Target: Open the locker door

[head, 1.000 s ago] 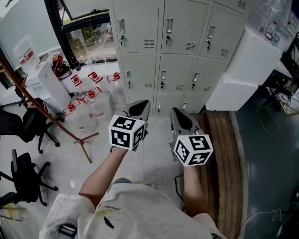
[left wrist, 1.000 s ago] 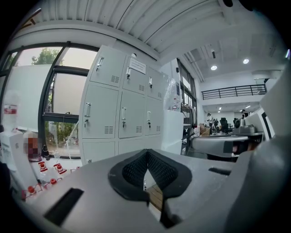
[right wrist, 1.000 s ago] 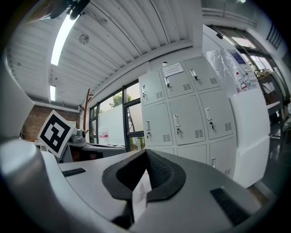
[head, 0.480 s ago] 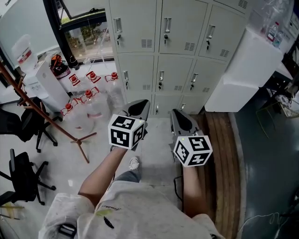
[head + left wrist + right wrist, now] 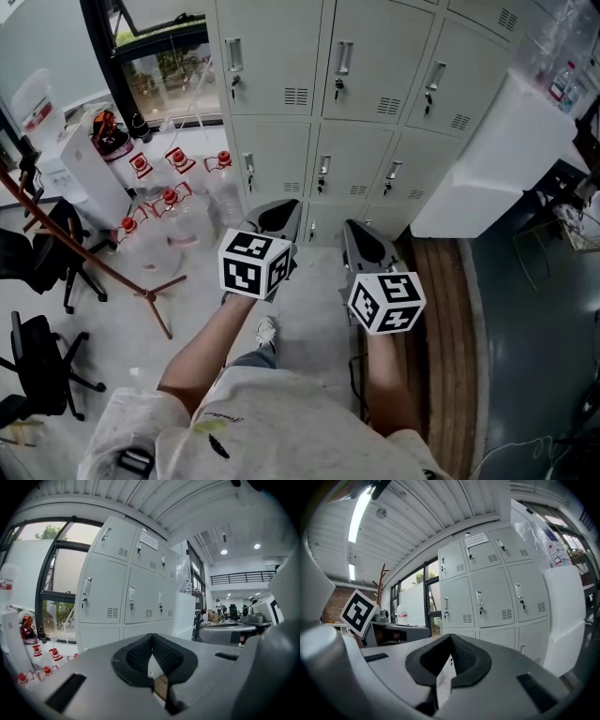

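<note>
Grey metal locker door (image 5: 361, 52) stands upright at the far side, shut, facing me; my left gripper (image 5: 280, 216) and right gripper (image 5: 362, 236) are pinched closed, empty.

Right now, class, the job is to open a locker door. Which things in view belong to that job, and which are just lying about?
Belong to the job:
lockers
door handles
left gripper, shut and empty
right gripper, shut and empty

Just lying about:
red-capped water jugs
office chairs
coat stand
white box beside the lockers
</note>
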Available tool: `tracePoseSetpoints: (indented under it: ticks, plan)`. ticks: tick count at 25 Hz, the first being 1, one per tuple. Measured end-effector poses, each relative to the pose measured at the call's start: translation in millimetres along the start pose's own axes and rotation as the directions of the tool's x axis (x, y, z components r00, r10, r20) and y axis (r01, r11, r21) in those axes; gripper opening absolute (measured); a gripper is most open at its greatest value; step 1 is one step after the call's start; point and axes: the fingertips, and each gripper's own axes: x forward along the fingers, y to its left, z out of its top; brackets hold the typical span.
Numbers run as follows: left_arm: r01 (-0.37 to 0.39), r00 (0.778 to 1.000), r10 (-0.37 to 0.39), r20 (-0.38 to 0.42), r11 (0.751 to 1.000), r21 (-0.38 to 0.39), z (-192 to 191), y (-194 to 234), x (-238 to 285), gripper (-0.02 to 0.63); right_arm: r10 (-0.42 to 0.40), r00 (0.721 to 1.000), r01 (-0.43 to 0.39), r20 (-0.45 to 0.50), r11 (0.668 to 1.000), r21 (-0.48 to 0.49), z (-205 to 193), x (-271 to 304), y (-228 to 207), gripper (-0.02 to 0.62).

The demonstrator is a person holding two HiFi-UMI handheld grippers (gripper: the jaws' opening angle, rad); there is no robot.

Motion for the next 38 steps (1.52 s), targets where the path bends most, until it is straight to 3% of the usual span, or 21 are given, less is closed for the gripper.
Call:
tracePoseSetpoints:
  ticks: [15,22,38]
  plan:
    - [0.075,0.997,-0.075,0.000,0.997,-0.025,37.7,96.2,96.8,0.006,-0.051,0.998,0.051,-0.039,0.999,0.014,25.2,130.1,-28.8,-0.002]
    - [0.143,0.990,-0.143,0.000,0.989,-0.028,46.8,113.6,131.5,0.006,-0.101,0.993,0.102,-0.053,0.995,0.016,31.5,164.5,-43.1,-0.002]
    - [0.200,0.980,-0.200,0.013,0.979,-0.045,53.2,159.4,161.3,0.006,-0.133,0.990,0.135,-0.042,0.989,0.058,41.5,226.1,-43.2,-0.002]
